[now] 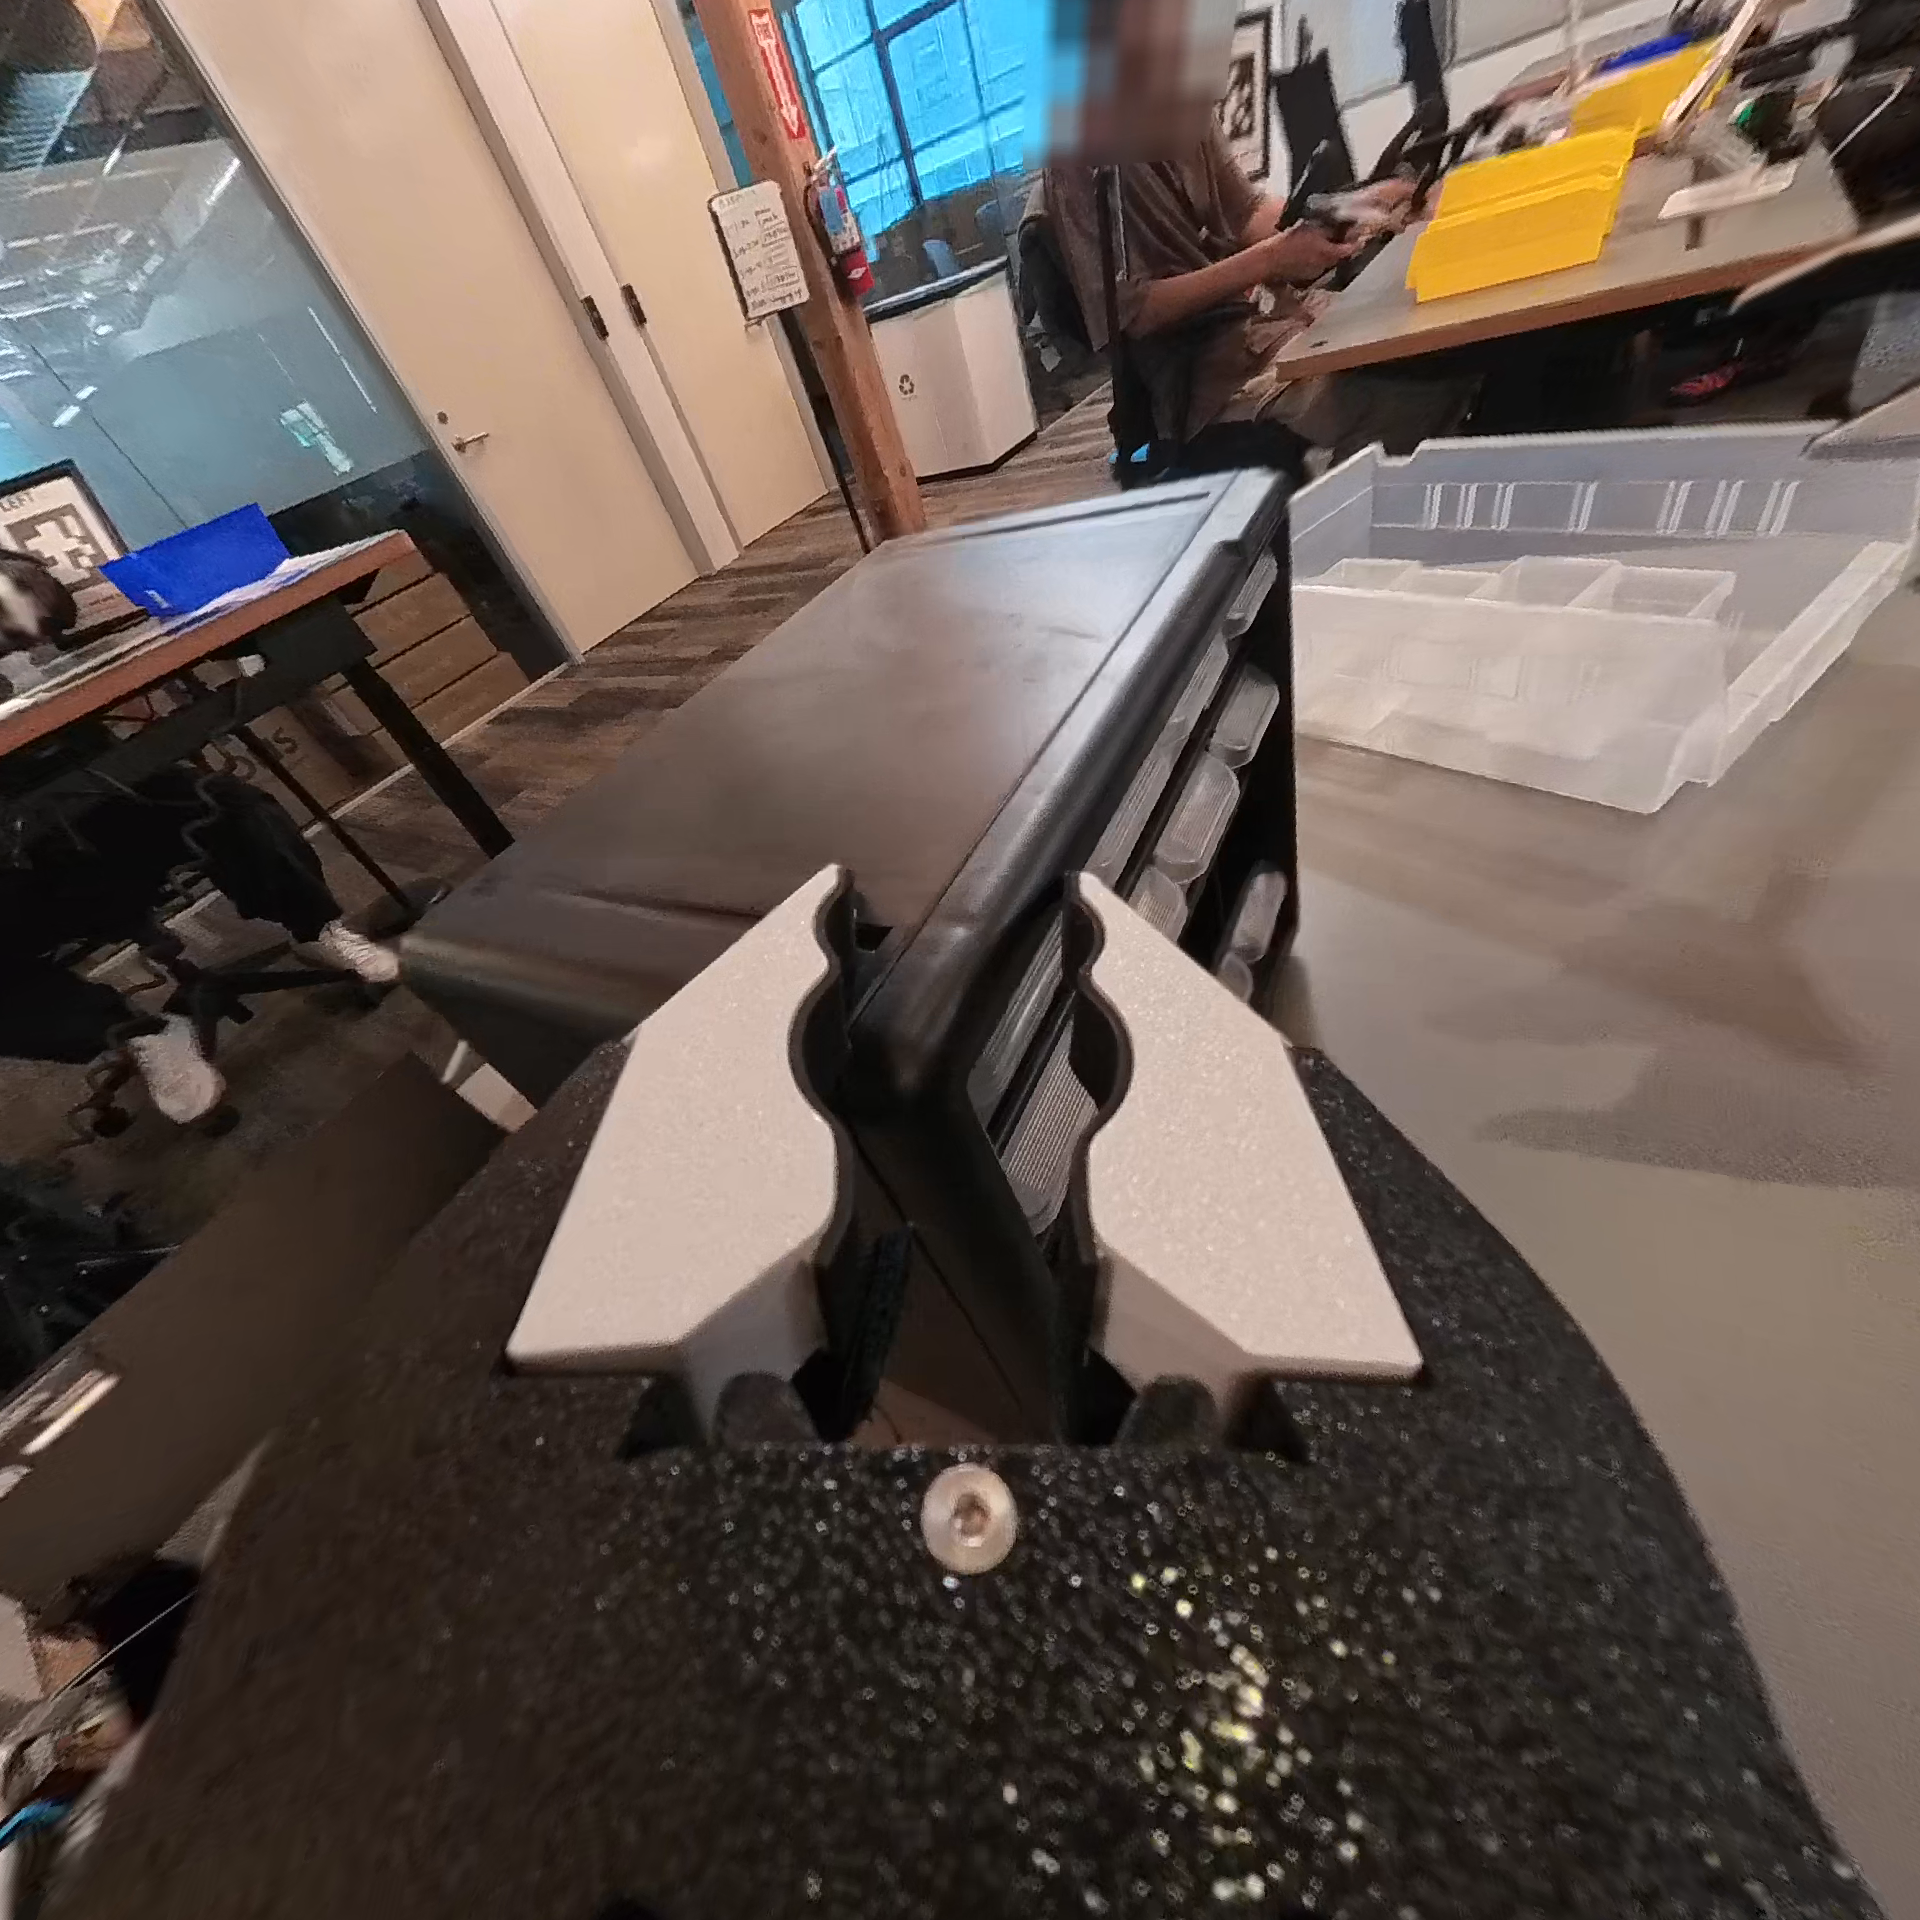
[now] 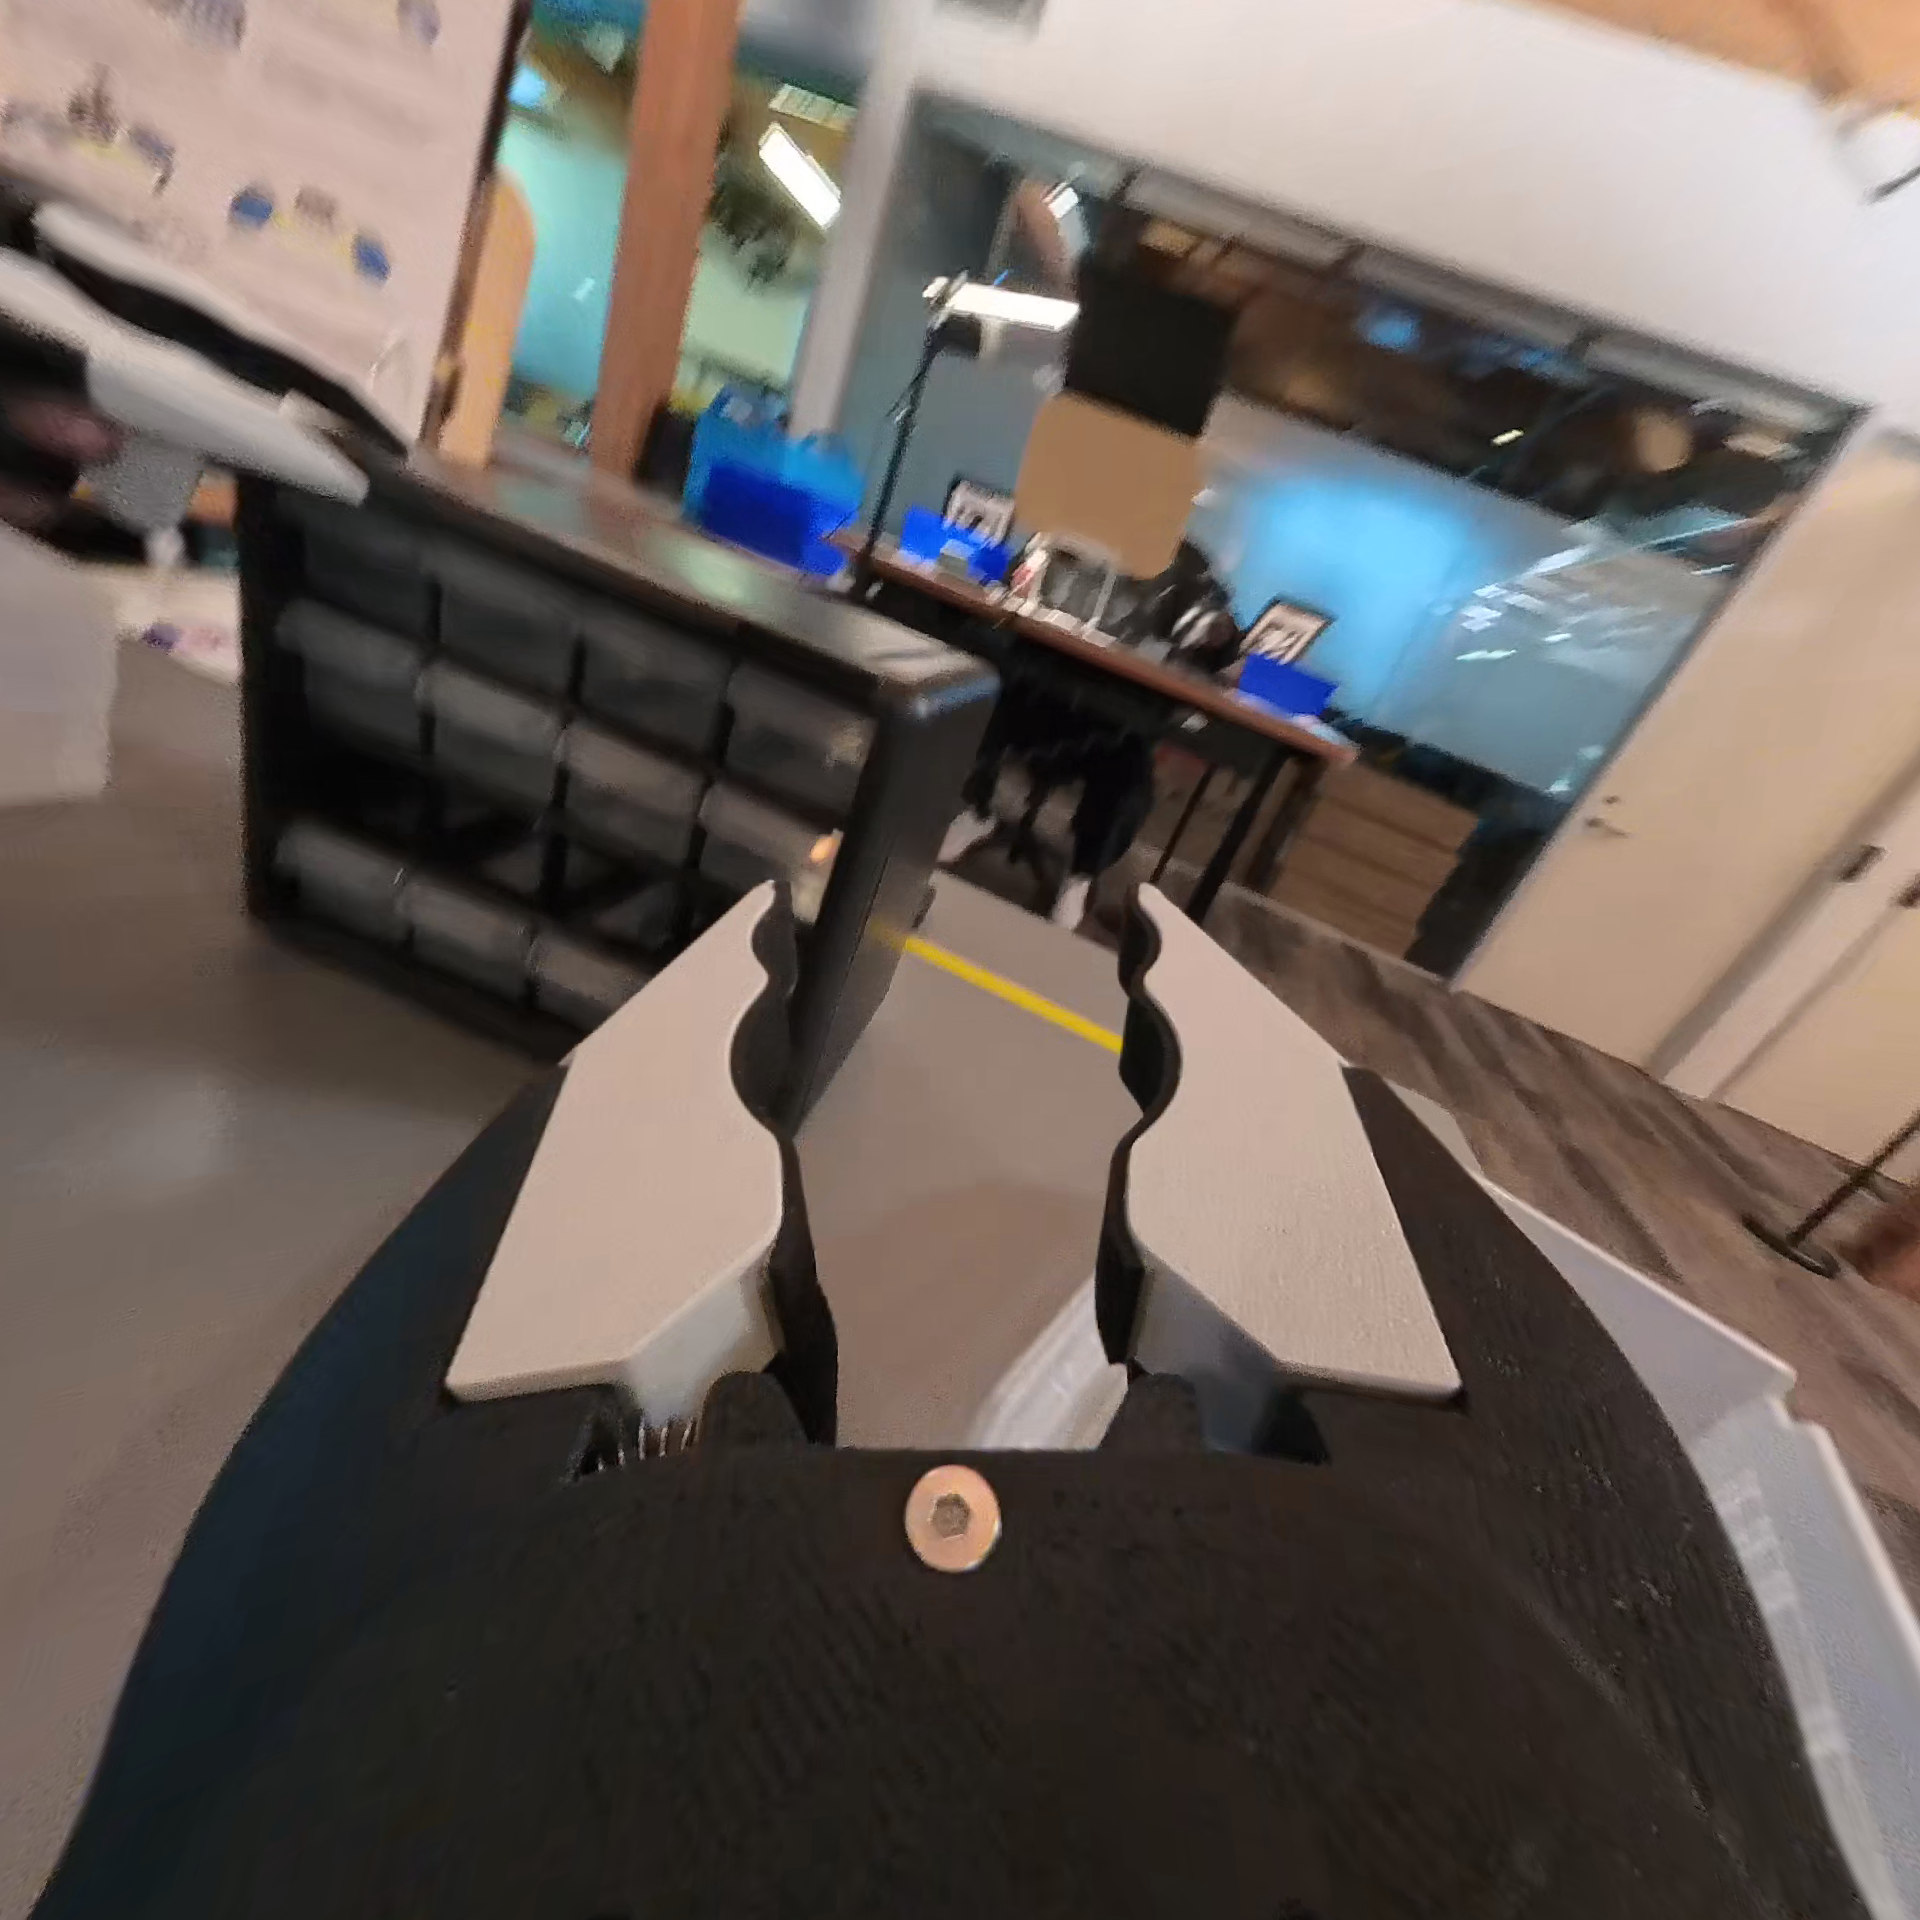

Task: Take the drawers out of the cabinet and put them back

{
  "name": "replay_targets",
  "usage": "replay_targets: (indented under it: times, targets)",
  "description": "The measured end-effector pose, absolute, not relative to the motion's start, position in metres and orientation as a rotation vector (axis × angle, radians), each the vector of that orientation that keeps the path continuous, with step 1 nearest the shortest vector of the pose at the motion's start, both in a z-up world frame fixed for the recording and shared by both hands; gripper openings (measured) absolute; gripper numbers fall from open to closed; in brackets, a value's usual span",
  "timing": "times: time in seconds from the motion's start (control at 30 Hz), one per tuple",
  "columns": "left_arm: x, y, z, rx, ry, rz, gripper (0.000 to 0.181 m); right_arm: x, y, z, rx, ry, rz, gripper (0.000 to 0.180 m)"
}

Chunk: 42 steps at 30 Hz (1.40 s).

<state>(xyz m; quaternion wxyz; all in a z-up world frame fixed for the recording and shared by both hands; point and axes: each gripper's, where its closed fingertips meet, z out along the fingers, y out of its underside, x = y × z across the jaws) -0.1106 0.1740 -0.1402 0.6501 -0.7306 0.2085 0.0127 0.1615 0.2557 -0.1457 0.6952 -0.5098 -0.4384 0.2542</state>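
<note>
While left gripper (image 1: pixel 961 914) fingers clamp the cabinet (image 1: pixel 935 707) edge, right gripper (image 2: pixel 956 914) fingers apart (drawer fronts (image 2: pixel 499 717) visible here).

left wrist: atop cabinet (image 1: pixel 935 707) corner, close | right wrist: facing its front, near | shared: cabinet

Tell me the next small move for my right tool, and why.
Probably bring the right tool, open and empty, toward the cabinet's front and line it up on one drawer. The left tool straddles the cabinet's top front edge, apparently steadying it, and a clear tray waits beside it.
</note>
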Motion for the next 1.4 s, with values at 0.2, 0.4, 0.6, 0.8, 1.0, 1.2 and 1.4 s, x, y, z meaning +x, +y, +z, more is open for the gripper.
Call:
replay_targets:
  times: [0.2,0.4,0.6,0.8,1.0,1.2,1.4]
  targets:
    - [-0.112,0.16,-0.127,-1.674,0.447,0.356,0.046,0.175,0.262,-0.129,-1.076,-0.668,0.541,0.069]
    - [-0.153,0.07,-0.104,-1.647,-0.065,0.532,0.037,0.258,0.308,-0.128,-1.227,-0.583,0.18,0.072]
    - [-0.18,-0.034,-0.167,-1.867,-0.246,0.707,0.065,0.355,0.357,-0.165,-1.532,-0.488,0.013,0.076]
    - [-0.165,-0.072,-0.246,-2.137,-0.325,0.452,0.118,0.384,0.39,-0.225,-1.846,-0.465,0.133,0.077]
    - [-0.156,-0.089,-0.285,-2.358,-0.234,0.522,0.08,0.39,0.397,-0.278,-2.128,-0.512,0.181,0.064]
    - [-0.145,-0.084,-0.291,-2.351,-0.231,0.391,0.05,0.39,0.396,-0.291,-2.229,-0.528,0.286,0.031]
    - [-0.145,-0.084,-0.294,-2.357,-0.288,0.35,0.041,0.382,0.383,-0.321,-2.361,-0.66,0.283,0.008]
